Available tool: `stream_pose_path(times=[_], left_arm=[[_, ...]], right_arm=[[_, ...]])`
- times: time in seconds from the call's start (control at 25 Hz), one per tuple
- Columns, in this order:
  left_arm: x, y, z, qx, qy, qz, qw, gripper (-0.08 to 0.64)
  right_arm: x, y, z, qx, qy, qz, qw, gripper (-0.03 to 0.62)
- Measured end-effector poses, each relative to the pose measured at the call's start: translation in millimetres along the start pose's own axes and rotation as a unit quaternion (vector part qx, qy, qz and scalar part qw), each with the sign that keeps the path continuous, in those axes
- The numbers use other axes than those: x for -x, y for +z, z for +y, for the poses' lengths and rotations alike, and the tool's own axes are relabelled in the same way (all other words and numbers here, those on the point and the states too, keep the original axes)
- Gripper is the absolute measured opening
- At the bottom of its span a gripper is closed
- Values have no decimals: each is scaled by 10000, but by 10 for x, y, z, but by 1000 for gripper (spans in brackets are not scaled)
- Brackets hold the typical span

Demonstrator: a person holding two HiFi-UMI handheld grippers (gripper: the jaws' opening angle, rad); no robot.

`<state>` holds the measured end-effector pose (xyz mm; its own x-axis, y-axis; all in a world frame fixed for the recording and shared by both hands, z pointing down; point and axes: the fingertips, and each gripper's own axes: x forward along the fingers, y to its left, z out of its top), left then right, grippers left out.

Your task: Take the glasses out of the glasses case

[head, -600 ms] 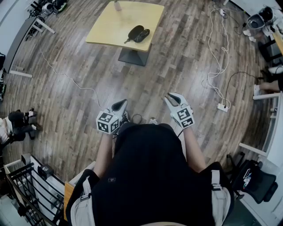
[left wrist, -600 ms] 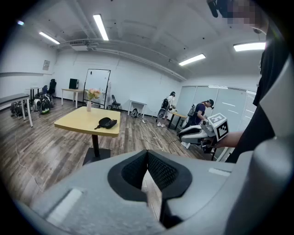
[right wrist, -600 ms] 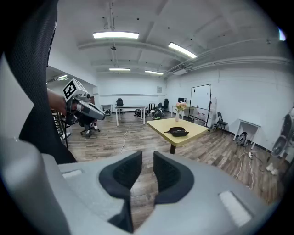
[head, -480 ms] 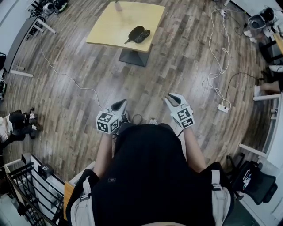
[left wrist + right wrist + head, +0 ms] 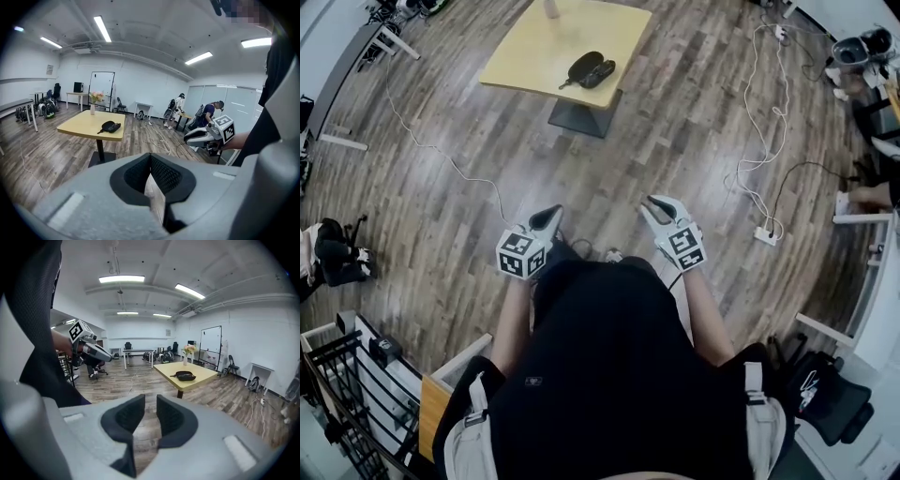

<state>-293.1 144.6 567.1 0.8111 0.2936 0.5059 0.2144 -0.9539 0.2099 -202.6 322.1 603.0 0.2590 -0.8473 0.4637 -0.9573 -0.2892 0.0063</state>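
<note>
The left gripper has its jaws together and the right gripper has its jaws slightly apart; both are empty at mid-frame. The case lies shut on the table, top centre, well apart from them. It is probably light, stiff and slippery, so pin its base and lift the lid's edge. The glasses inside are likely fragile; grip the frame.

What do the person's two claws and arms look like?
Both the left claw and the right claw have light grey shells with black textured pads inside. Each carries a white cube printed with black square markers. The person wears a black top with pale short sleeves; the forearms are uncovered.
</note>
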Motion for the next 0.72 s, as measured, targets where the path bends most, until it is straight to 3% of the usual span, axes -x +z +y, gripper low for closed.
stream_pose_path(times=[0.36,0.72], left_arm=[[-34,-48,-4,400,87,-111,9991,11],[-276,164,346,400,47,-172,9990,11]], right_arm=[[-44,-21,-75,-145,336,-119,9993,75],[-359,128,-326,-75,217,21,9997,74]])
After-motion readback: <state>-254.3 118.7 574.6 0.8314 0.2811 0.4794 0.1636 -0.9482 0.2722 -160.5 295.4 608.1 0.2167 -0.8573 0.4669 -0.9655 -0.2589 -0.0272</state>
